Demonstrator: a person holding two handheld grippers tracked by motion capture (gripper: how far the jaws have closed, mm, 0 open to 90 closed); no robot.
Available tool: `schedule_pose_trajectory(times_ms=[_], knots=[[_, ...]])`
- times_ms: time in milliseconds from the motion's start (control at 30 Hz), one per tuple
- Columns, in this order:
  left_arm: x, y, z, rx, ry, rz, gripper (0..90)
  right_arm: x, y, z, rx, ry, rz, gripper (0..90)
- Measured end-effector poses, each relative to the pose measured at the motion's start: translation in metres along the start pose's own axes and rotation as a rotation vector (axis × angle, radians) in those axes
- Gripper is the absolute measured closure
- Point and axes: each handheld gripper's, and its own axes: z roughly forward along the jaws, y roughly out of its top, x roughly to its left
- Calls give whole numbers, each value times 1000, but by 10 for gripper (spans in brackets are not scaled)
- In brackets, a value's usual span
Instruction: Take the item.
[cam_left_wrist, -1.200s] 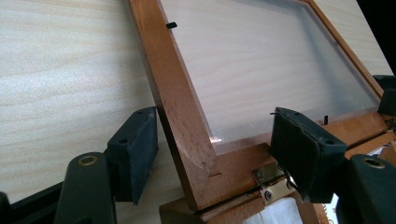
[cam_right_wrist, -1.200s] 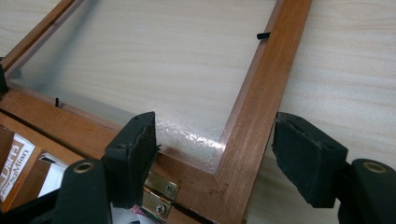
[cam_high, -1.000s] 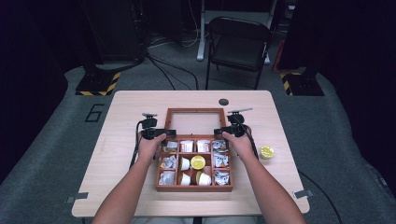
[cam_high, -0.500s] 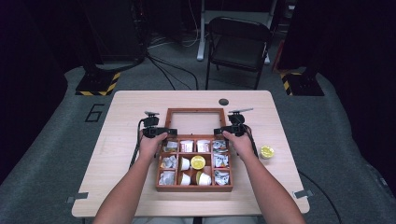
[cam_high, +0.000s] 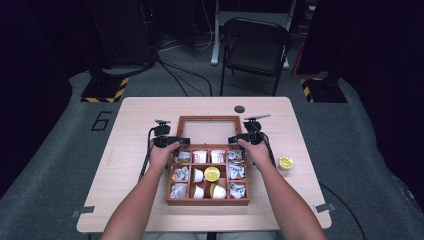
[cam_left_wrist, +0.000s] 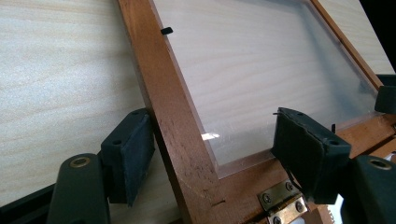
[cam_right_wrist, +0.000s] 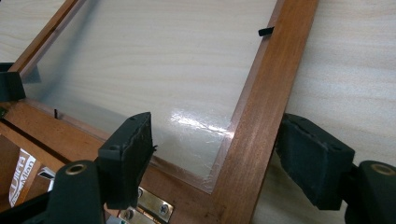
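Wooden box (cam_high: 207, 172) of sachets and cups, lid (cam_high: 208, 131) laid back, both grippers spread astride its frame

This looks like a lab or recording studio rather than a home. A lone pale wood bench (cam_high: 150, 130) stands on grey carpet (cam_high: 55, 165), with a number six marked on the floor (cam_high: 101, 120) at its left. Black curtains (cam_high: 30, 50) close off the sides. Beyond the far edge sit a folding chair (cam_high: 255, 47), loose cables (cam_high: 175, 70), and hazard-striped stand bases (cam_high: 104, 90).
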Motion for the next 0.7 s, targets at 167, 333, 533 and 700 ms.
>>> schedule_pose_trajectory(times_ms=[167, 333, 533, 700], knots=[[1, 0, 1, -3, -10, -12, 289, 0, 1, 2, 0, 2, 2, 256], [1, 0, 3, -6, -14, -11, 287, 1, 3, 3, 11, -6, 4, 247], [3, 0, 3, -5, -24, -26, 292, -1, 4, 4, 9, 7, 10, 248], [5, 0, 6, 7, -61, -46, 286, -2, 4, 6, 8, 19, 22, 248]])
